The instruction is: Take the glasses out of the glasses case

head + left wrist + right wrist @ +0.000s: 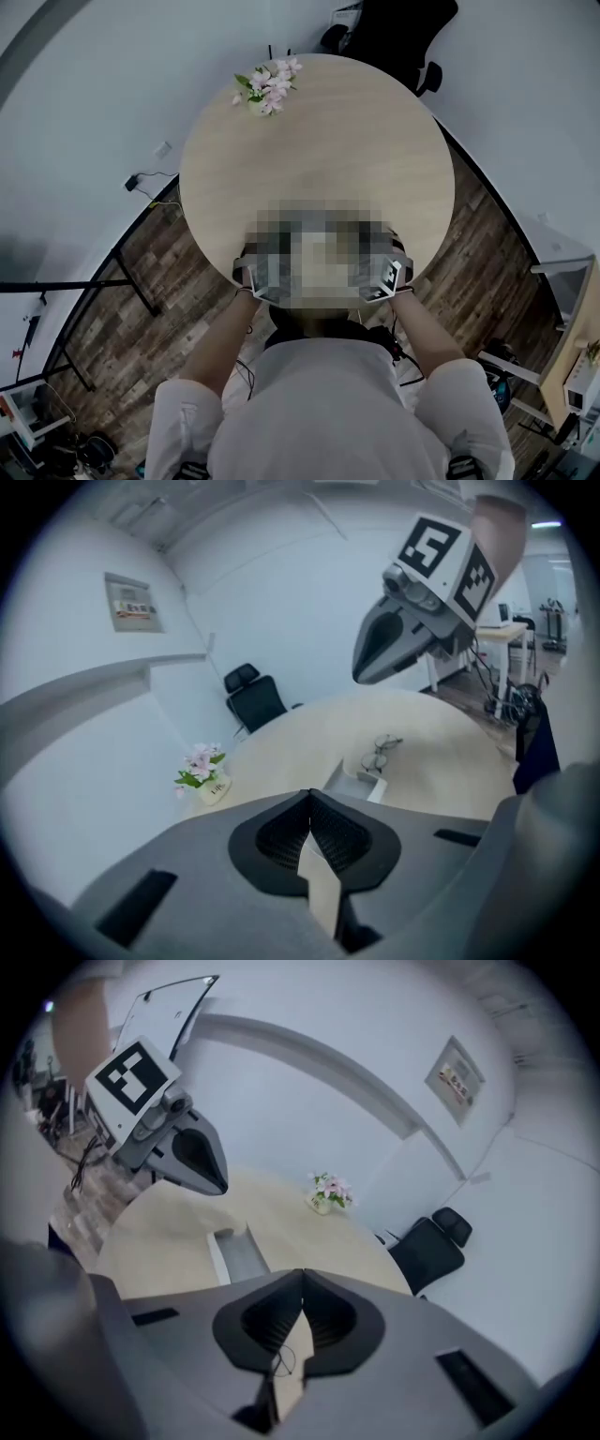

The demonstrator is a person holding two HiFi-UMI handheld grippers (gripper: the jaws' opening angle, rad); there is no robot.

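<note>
A pair of glasses (pixel 380 752) lies folded on the round wooden table (pixel 450 752), just beyond the open grey glasses case (pixel 354 780). The right gripper view shows the case (pixel 234 1252) lying open with a bare grey lining. My left gripper (pixel 309 797) is held above the table's near side, jaws shut with nothing between them. My right gripper (pixel 302 1274) hangs at the same height, also shut and empty. Each gripper appears in the other's view, raised in the air: the right gripper (pixel 361 672) and the left gripper (pixel 217 1180). In the head view a mosaic patch hides the case and the jaws.
A small pot of pink flowers (pixel 268 89) stands at the table's far edge (pixel 319 58). A black office chair (pixel 394 33) sits behind the table by the white wall. Cables and a metal frame (pixel 103 281) lie on the wood floor to the left.
</note>
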